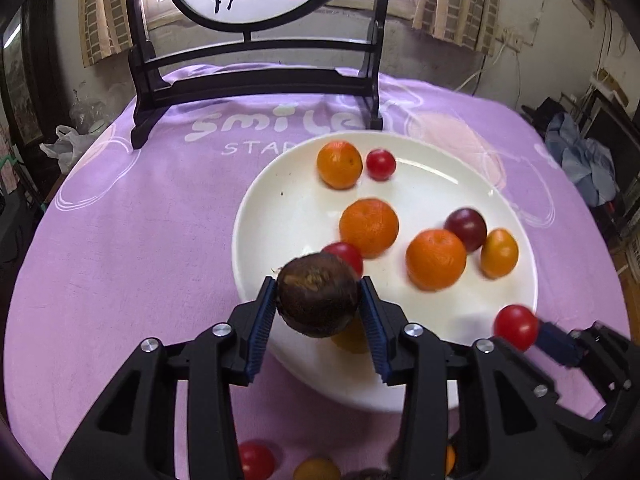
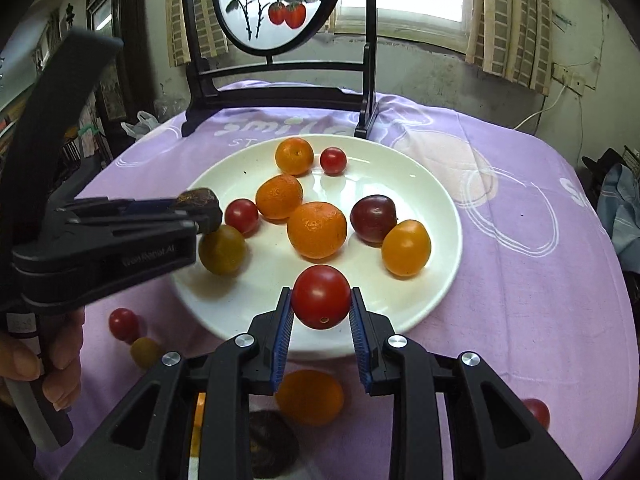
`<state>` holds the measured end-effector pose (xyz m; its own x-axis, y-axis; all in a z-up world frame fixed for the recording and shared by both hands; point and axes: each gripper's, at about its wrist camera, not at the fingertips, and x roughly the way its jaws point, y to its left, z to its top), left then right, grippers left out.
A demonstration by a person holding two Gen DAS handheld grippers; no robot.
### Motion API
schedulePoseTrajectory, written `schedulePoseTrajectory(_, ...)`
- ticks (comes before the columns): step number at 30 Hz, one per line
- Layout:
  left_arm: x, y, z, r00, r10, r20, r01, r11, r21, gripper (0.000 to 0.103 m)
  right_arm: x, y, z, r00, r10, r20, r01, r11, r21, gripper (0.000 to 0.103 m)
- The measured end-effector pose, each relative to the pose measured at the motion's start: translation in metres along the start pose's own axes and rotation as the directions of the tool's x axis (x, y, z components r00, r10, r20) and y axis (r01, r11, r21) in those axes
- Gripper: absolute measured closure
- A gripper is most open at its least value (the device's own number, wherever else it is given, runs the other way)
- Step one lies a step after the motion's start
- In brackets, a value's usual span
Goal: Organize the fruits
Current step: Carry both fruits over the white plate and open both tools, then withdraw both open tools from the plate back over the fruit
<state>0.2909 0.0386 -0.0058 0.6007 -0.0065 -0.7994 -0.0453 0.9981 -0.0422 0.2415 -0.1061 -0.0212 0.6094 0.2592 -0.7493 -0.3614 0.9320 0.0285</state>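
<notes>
A white plate [image 1: 280, 208] [image 2: 440, 216] on the purple cloth holds several oranges and small tomatoes. My left gripper [image 1: 318, 300] is shut on a dark brown fruit [image 1: 318, 298] and holds it above the plate's near-left rim; it also shows in the right wrist view [image 2: 200, 208]. My right gripper [image 2: 320, 304] is shut on a red tomato [image 2: 321, 297] above the plate's near rim; that tomato also shows in the left wrist view [image 1: 516, 327]. Loose fruits lie on the cloth in front of the plate: a red tomato [image 2: 124, 323], a yellow one [image 2: 145, 352], an orange [image 2: 310, 396].
A black wooden stand [image 1: 256, 76] [image 2: 280, 92] with a round painted screen stands at the table's far side. A dark fruit [image 2: 272, 440] and a red tomato [image 2: 536, 412] lie near the front edge. Clutter lies past the table on both sides.
</notes>
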Motion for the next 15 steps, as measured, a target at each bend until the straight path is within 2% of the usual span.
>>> schedulePoseTrajectory(2, 0.003, 0.000, 0.002, 1.000, 0.000, -0.003, 0.000, 1.000, -0.002, 0.033, 0.005, -0.001, -0.001, 1.000, 0.009, -0.008, -0.009, 1.000, 0.006, 0.060)
schedulePoseTrajectory(3, 0.002, 0.000, 0.002, 1.000, -0.001, 0.003, 0.001, 1.000, -0.008, 0.030, 0.004, -0.001, -0.002, 1.000, 0.004, 0.000, -0.004, 1.000, 0.010, 0.052)
schedulePoseTrajectory(8, -0.009, 0.003, -0.004, 1.000, -0.020, 0.008, 0.021, 0.999, -0.026, 0.028, -0.007, -0.007, -0.007, 1.000, 0.002, 0.017, -0.002, 1.000, 0.025, 0.050)
schedulePoseTrajectory(15, -0.045, 0.006, -0.028, 0.997, -0.061, 0.040, 0.063, 0.997, -0.052, 0.020, -0.041, -0.014, -0.027, 0.999, 0.018, 0.037, -0.020, 0.999, 0.049, 0.046)
